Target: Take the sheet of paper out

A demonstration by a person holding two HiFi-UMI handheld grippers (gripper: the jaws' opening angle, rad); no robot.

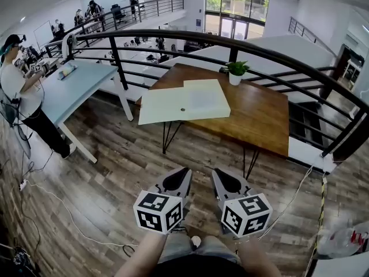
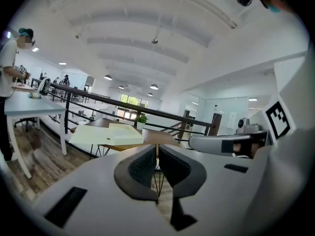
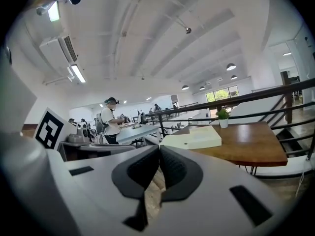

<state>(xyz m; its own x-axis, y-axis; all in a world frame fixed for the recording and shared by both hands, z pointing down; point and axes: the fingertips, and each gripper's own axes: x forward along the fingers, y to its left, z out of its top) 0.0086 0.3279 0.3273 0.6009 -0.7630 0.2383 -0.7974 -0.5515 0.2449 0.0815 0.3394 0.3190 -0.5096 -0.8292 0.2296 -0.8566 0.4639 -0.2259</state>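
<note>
A pale cream flat folder (image 1: 173, 105) lies on the near left part of a brown wooden table (image 1: 259, 114), with a thicker cream block (image 1: 203, 96) on its right half and a small dark button (image 1: 183, 109) near its front edge. I cannot make out a separate sheet of paper. The folder also shows far ahead in the left gripper view (image 2: 106, 133) and the right gripper view (image 3: 193, 137). Both grippers are held low over the wooden floor, well short of the table. My left gripper (image 1: 183, 172) (image 2: 157, 150) is shut and empty, as is my right gripper (image 1: 218, 172) (image 3: 159, 151).
A small potted plant (image 1: 236, 71) stands at the table's far edge. A black railing (image 1: 173, 39) curves behind the table. At the left, a person (image 1: 17, 91) stands at a white desk (image 1: 69, 91). Cables (image 1: 63, 212) lie on the floor.
</note>
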